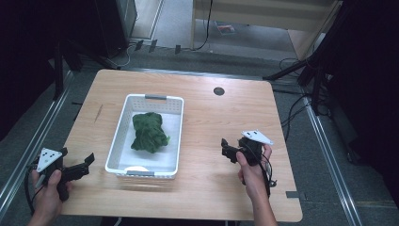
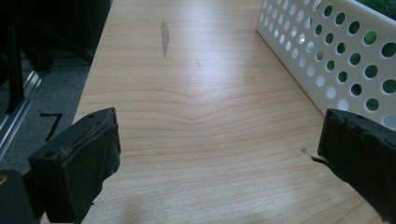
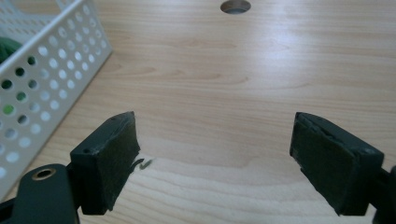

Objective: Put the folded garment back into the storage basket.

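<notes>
High view showing green cloth (image 1: 149, 131) lying lengthwise inside white basket (image 1: 176, 136) left of tabletop (image 1: 226, 117) centre, flanked by spread, empty left tongs (image 1: 87, 162) and right tongs (image 1: 227, 149), both comparably near.

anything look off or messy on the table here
Nothing serious. The green cloth lies bunched inside the white basket, not spilling over. The table has a dark streak left of the basket, and a small green scrap lies near the right gripper. Both grippers are open and empty.
</notes>
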### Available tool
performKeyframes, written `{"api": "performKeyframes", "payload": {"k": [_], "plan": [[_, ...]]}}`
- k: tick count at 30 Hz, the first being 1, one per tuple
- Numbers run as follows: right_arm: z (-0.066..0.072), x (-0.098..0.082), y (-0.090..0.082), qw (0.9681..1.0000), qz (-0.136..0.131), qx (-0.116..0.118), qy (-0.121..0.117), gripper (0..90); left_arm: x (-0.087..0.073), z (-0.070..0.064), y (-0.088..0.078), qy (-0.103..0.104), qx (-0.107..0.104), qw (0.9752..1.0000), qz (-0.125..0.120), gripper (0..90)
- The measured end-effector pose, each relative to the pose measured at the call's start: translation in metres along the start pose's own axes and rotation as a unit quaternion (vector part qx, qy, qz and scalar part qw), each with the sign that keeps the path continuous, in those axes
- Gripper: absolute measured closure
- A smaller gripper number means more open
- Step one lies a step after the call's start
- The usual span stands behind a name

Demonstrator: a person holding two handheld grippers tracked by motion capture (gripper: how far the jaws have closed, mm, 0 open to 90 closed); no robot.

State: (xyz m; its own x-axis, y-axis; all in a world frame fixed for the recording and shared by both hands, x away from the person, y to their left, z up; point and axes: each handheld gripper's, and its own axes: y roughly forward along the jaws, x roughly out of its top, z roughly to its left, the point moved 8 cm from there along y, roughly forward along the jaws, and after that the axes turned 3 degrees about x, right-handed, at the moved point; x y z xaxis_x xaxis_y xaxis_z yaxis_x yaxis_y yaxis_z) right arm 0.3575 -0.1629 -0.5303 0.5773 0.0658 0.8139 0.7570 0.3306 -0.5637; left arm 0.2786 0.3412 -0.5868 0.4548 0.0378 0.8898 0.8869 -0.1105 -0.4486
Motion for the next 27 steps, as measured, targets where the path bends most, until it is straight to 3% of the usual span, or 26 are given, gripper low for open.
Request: {"api": "performKeyframes", "payload": {"k": [6,15,27], "plan": [[-0.015,-0.02,-0.003,0.9999,0.004,-0.009,-0.002,15.9,0.0,0.0,0.0,0.001,0.0,1.0,0.001,0.3],[-0.042,-0.037,-0.015,0.9997,0.001,-0.02,0.018,16.3,0.0,0.0,0.0,-0.001,-0.001,1.0,0.0,0.3],[-0.084,-0.057,-0.036,0.9973,0.001,-0.056,0.048,16.6,0.0,0.0,0.0,-0.002,-0.001,1.0,-0.001,0.3]]}}
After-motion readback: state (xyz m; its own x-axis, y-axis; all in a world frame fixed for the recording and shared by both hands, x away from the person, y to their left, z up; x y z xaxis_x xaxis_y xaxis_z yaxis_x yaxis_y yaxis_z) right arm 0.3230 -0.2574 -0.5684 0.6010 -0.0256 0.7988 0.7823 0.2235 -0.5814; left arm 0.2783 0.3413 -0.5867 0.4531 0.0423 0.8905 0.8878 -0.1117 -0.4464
